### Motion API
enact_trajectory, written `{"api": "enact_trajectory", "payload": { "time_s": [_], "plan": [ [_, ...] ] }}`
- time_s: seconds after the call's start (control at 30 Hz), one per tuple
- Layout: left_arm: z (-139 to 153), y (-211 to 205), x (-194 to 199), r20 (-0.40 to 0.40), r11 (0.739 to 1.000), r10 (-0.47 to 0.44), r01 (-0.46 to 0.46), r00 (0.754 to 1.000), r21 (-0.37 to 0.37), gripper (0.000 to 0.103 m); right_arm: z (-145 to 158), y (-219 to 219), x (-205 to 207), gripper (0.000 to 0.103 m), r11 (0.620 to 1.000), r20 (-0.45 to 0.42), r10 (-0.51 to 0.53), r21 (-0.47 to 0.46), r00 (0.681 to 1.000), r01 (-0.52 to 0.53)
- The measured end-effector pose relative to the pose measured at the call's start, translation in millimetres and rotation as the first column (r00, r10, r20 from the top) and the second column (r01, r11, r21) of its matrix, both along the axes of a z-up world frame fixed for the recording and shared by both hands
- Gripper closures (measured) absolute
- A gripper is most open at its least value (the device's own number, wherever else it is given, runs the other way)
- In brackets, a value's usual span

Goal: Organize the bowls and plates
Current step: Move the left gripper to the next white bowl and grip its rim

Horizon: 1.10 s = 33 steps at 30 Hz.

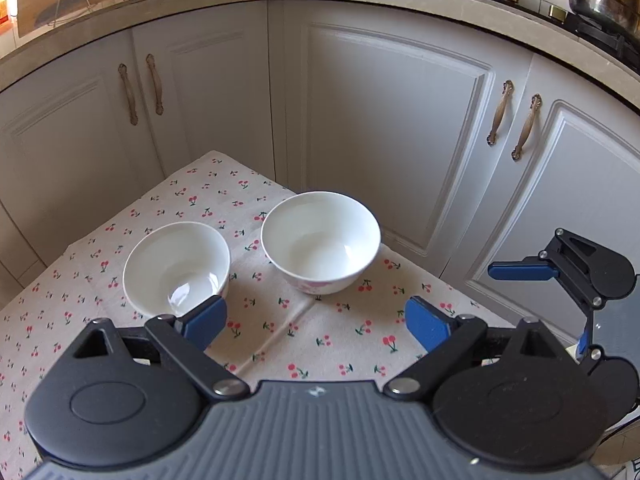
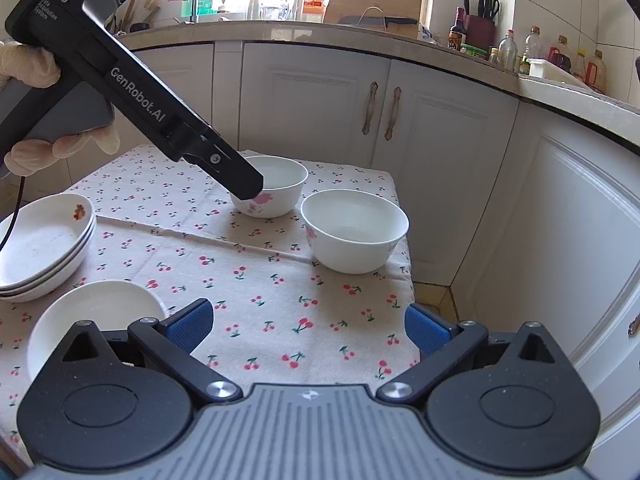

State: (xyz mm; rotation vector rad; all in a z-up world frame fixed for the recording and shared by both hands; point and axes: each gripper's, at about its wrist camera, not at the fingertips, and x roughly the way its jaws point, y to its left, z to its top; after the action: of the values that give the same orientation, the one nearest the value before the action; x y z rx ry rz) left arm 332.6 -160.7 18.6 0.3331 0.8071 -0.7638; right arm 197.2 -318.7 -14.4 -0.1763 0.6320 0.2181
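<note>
My left tongs (image 1: 316, 322) stand wide apart, holding nothing, low over the cherry-print cloth (image 1: 280, 332) that covers the tabletop. At 11 o'clock from them sits a white bowl (image 1: 176, 270), its near rim just behind my left blue pad (image 1: 206, 322); I cannot tell whether pad and rim touch. At 12 o'clock sits a second white bowl (image 1: 320, 242) with a pink flower on its outside, apart from the first and close to the far edge of the tabletop. At 3 o'clock my right tongs (image 1: 560, 276) show at the edge of the left wrist view, beyond the tabletop's corner.

My right tongs (image 2: 308, 326) are also spread apart and empty, over the near part of the cloth (image 2: 280, 280). At 9 o'clock, just beside the left pad, lies a shallow white dish (image 2: 96, 312). At 10 o'clock, near the tabletop's left edge, a stack of three shallow plates (image 2: 44, 244) rests, the top one marked with a small red print. At 1 o'clock a white bowl (image 2: 354, 230) stands by the right edge. At 12 o'clock, farther off, is the other bowl (image 2: 280, 192), with the tip of my left tongs (image 2: 244, 184) in front of its near side. My gloved left hand (image 2: 28, 72) grips that handle at 10 o'clock. Grey cupboard doors (image 2: 312, 96) rise behind the tabletop.
</note>
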Motion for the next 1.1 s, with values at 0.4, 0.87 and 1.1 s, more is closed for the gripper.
{"api": "enact_trajectory", "payload": {
  "time_s": [0.4, 0.87, 1.1],
  "plan": [
    [-20, -38, 48, -0.051, 0.999, -0.033, 0.035, 0.998, 0.028, 0.008, -16, -7, 52, 0.0, 0.999, -0.032, -0.005, -0.034, 0.999, 0.004],
    [-38, -61, 79, -0.073, 0.998, -0.045, 0.048, 0.996, 0.048, 0.009, -25, -9, 80, 0.0, 0.999, -0.03, -0.032, -0.017, 0.999, 0.031],
    [-43, -67, 88, -0.095, 0.997, -0.067, 0.072, 0.993, 0.042, 0.011, -35, -10, 97, 0.0, 0.999, -0.027, -0.024, -0.029, 0.999, 0.023]
  ]
}}
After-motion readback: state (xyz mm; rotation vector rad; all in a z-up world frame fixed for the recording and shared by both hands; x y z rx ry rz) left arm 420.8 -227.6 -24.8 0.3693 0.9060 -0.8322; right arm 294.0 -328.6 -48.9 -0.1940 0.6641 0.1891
